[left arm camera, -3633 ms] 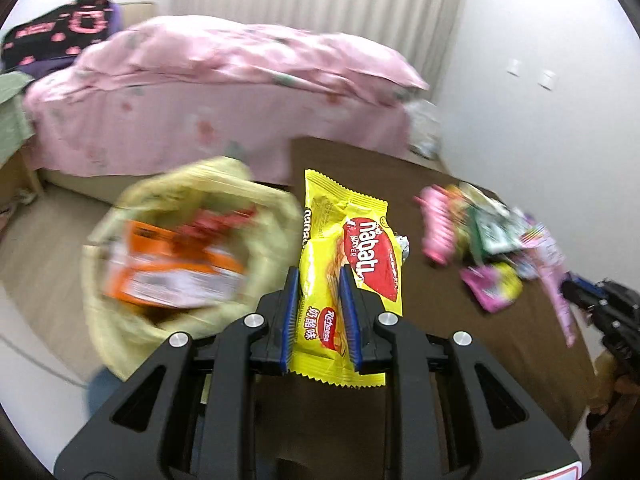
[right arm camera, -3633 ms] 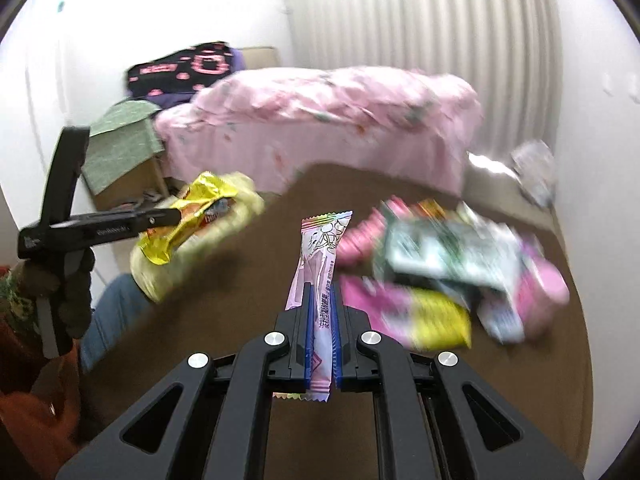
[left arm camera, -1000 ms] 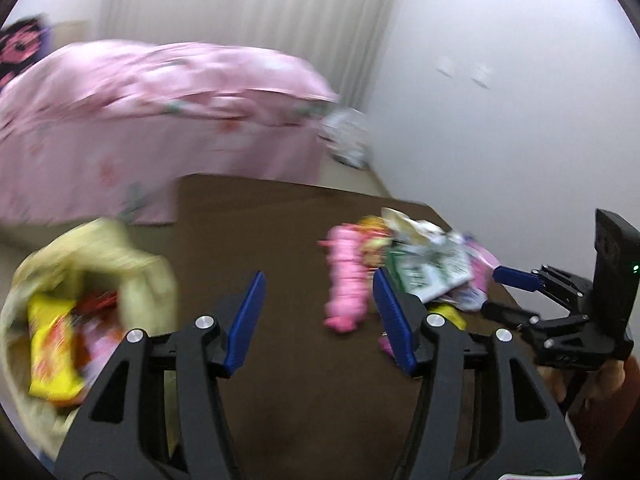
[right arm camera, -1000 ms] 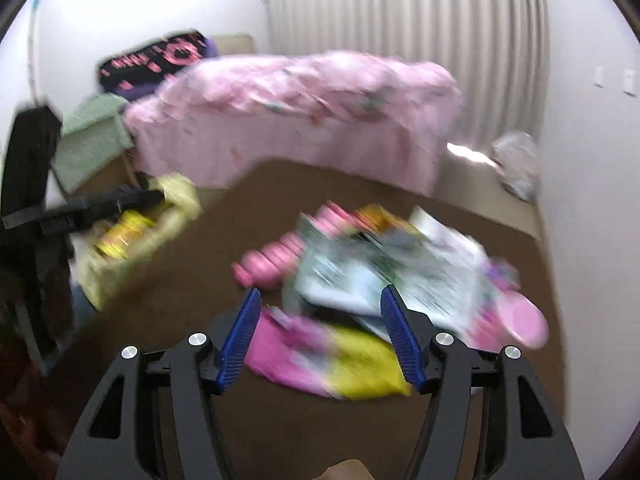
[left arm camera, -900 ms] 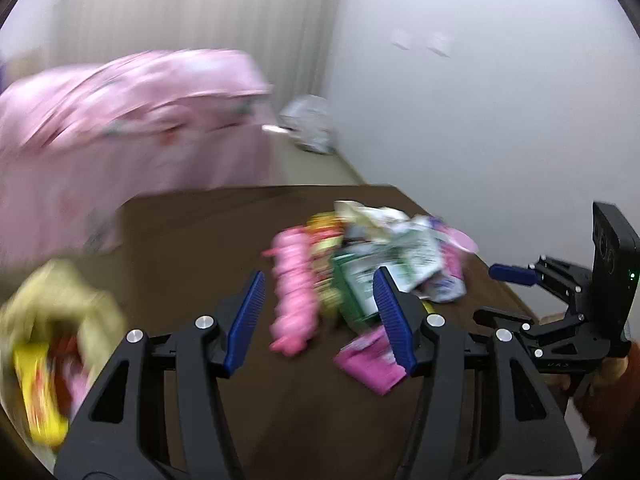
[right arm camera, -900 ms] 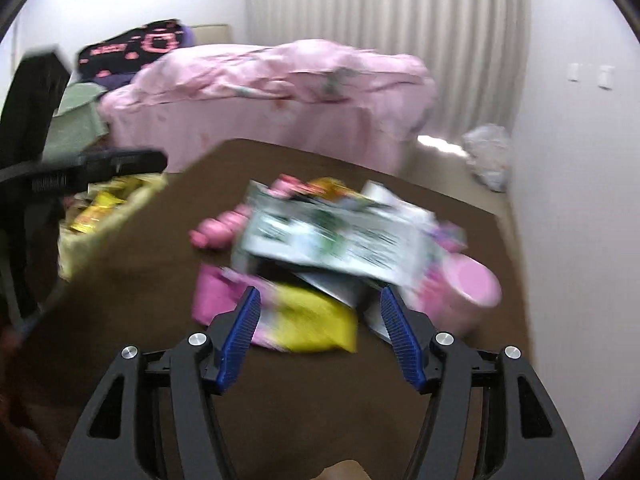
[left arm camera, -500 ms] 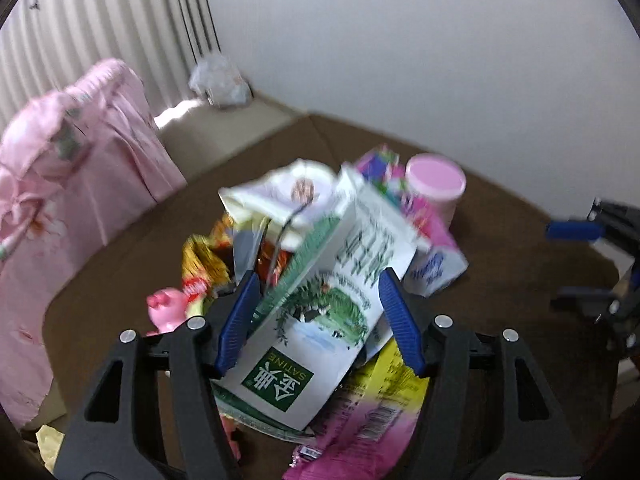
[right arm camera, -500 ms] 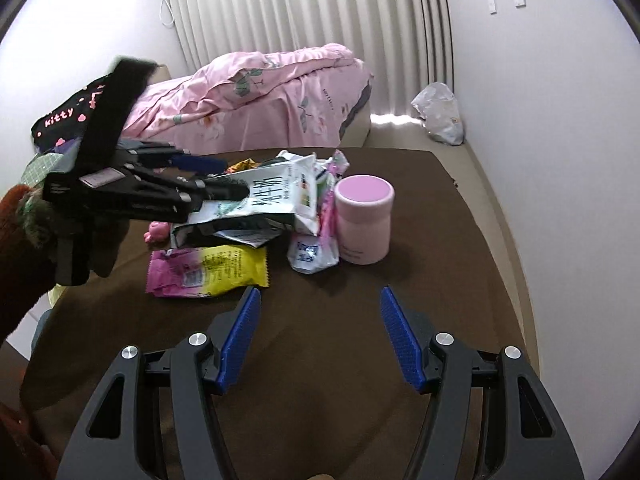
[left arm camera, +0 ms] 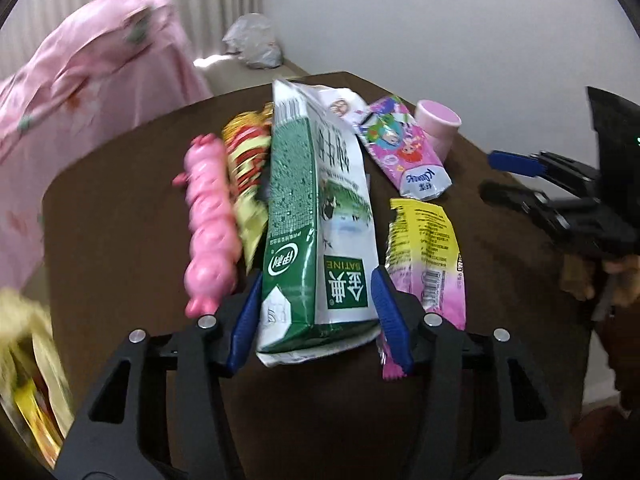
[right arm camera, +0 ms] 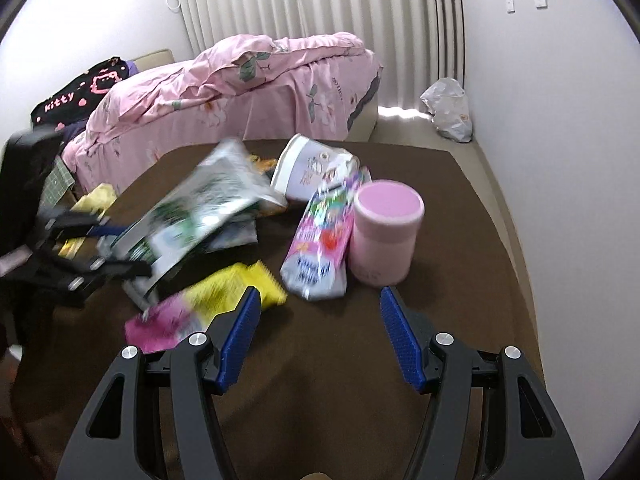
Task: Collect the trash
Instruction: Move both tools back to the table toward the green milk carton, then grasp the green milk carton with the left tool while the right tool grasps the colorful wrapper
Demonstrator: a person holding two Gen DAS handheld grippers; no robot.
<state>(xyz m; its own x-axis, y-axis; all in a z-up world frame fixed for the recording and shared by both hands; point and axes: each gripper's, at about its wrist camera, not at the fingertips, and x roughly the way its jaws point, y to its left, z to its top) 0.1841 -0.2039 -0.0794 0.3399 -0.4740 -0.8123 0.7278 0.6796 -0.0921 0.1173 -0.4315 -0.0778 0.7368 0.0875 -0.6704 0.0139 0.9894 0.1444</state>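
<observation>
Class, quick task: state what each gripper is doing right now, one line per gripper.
Left gripper: jaws closing around the green-and-white milk carton, pads at its sides.
Right gripper: open, holding nothing, above the brown table.

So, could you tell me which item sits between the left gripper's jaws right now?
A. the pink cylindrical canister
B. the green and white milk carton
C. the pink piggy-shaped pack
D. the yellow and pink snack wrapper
B: the green and white milk carton lies between the closing jaws of the left gripper, with the other items off to either side.
</observation>
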